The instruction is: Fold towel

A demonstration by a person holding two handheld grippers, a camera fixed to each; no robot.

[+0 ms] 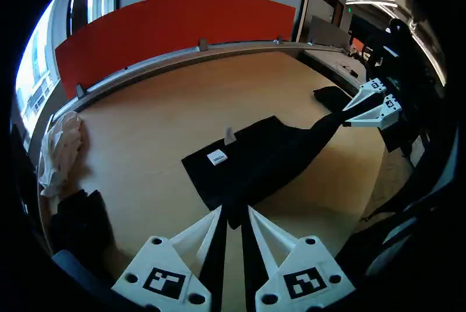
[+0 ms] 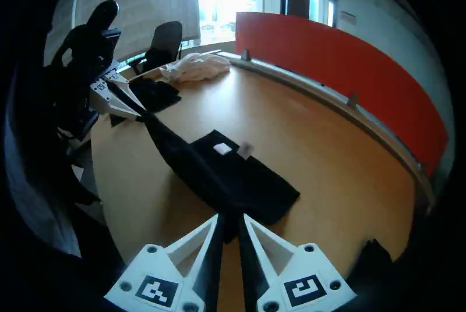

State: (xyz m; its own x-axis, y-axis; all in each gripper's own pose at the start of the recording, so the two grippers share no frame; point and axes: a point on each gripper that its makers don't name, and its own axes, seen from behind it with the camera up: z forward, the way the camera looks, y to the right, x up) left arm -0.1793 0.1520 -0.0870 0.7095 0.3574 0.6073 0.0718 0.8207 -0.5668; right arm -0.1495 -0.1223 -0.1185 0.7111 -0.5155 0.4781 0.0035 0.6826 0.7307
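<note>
Your left gripper (image 1: 234, 219) pinches one towel (image 1: 262, 155) corner, right gripper (image 2: 231, 224) pinches the other | towel half on table (image 1: 145, 137), before red partition (image 1: 175, 27) | hold edge taut, carry both corners evenly toward partition.

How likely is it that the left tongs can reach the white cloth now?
Probably not: the left tongs are shut on the black towel, though the table toward the white cloth looks bare.
</note>
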